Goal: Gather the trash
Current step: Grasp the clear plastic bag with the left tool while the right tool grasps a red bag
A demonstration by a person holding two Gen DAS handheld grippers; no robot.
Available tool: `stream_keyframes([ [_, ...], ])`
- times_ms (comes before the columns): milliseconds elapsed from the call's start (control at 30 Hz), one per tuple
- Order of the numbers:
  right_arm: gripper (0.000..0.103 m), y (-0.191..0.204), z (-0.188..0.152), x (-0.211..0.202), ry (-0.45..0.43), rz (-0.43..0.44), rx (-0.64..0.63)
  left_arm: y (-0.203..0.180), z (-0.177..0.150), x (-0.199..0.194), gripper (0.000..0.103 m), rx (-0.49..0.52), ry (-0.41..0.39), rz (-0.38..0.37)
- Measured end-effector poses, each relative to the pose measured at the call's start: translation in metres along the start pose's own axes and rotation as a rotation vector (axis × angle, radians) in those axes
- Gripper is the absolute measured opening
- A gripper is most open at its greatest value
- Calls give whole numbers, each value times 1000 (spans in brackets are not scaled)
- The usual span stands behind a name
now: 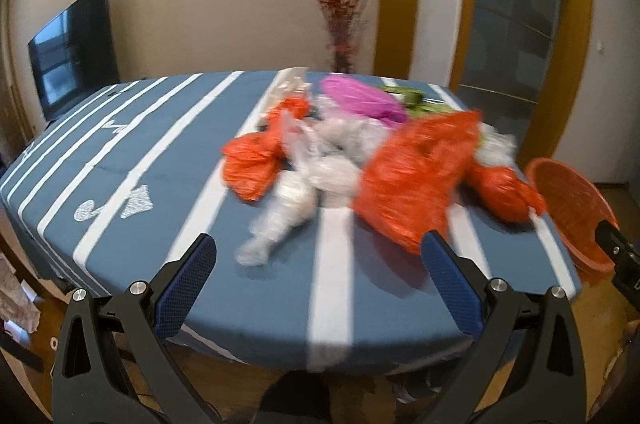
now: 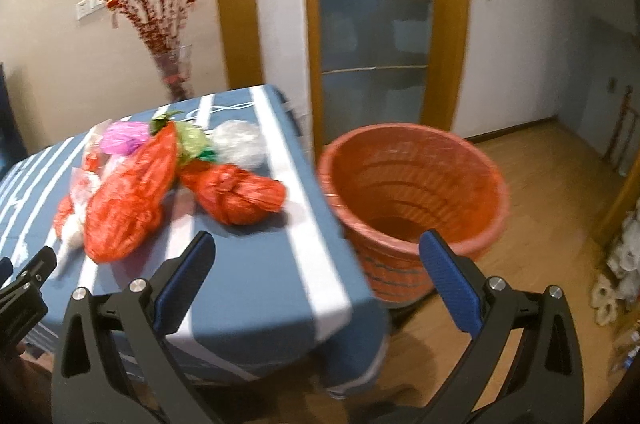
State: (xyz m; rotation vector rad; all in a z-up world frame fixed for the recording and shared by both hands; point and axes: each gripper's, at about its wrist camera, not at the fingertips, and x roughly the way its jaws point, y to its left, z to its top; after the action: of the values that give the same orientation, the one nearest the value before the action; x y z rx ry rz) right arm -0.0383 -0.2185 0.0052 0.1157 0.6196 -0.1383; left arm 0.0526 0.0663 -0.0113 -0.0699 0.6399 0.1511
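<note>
A heap of crumpled plastic bags lies on the blue striped tablecloth (image 1: 160, 151): a large orange bag (image 1: 416, 175), a smaller orange bag (image 1: 252, 159), a knotted orange bag (image 1: 500, 191), clear bags (image 1: 304, 191), a pink bag (image 1: 360, 95). My left gripper (image 1: 316, 260) is open and empty, above the table's near edge, short of the heap. My right gripper (image 2: 316, 256) is open and empty, above the table's right corner, between the knotted orange bag (image 2: 236, 195) and the orange wastebasket (image 2: 412, 199). The large orange bag (image 2: 128, 199) lies to its left.
The wastebasket (image 1: 572, 212) stands on the wooden floor (image 2: 560, 203) just off the table's right edge. A vase of red branches (image 1: 344, 3) stands behind the table. A television (image 1: 72, 51) is at the left wall. A glass door (image 2: 376, 23) is behind the basket.
</note>
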Motion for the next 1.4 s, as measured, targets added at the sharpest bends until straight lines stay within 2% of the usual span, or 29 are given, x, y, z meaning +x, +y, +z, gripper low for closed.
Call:
stream_keyframes([
  [267, 99, 28, 19, 56, 50, 77, -52, 35, 18, 31, 101, -53, 40, 23],
  [367, 99, 36, 24, 73, 69, 125, -52, 41, 22, 40, 101, -51, 49, 29],
  [567, 98, 51, 32, 104, 101, 165, -73, 44, 28, 58, 101, -26, 56, 36],
  [700, 86, 62, 32, 120, 149, 199, -104, 44, 30, 66, 101, -5, 60, -10],
  [800, 76, 64, 29, 133, 182, 179, -125, 41, 32, 72, 101, 11, 58, -63],
  [833, 70, 64, 28, 135, 188, 169, -126, 39, 32, 74, 101, 15, 59, -74],
  [900, 65, 61, 26, 135, 188, 164, -122, 36, 32, 78, 100, 25, 62, -86],
  [967, 61, 59, 26, 135, 186, 163, -120, 33, 32, 83, 95, 35, 71, -97],
  [1033, 58, 59, 27, 135, 184, 164, -120, 30, 32, 90, 83, 42, 95, -114],
  [1267, 53, 55, 23, 127, 177, 174, -107, 22, 30, 107, 65, 52, 165, -126],
  [1333, 51, 54, 24, 126, 176, 178, -102, 21, 28, 112, 51, 58, 191, -126],
  [1400, 48, 52, 24, 123, 174, 186, -97, 21, 27, 115, 45, 52, 209, -136],
])
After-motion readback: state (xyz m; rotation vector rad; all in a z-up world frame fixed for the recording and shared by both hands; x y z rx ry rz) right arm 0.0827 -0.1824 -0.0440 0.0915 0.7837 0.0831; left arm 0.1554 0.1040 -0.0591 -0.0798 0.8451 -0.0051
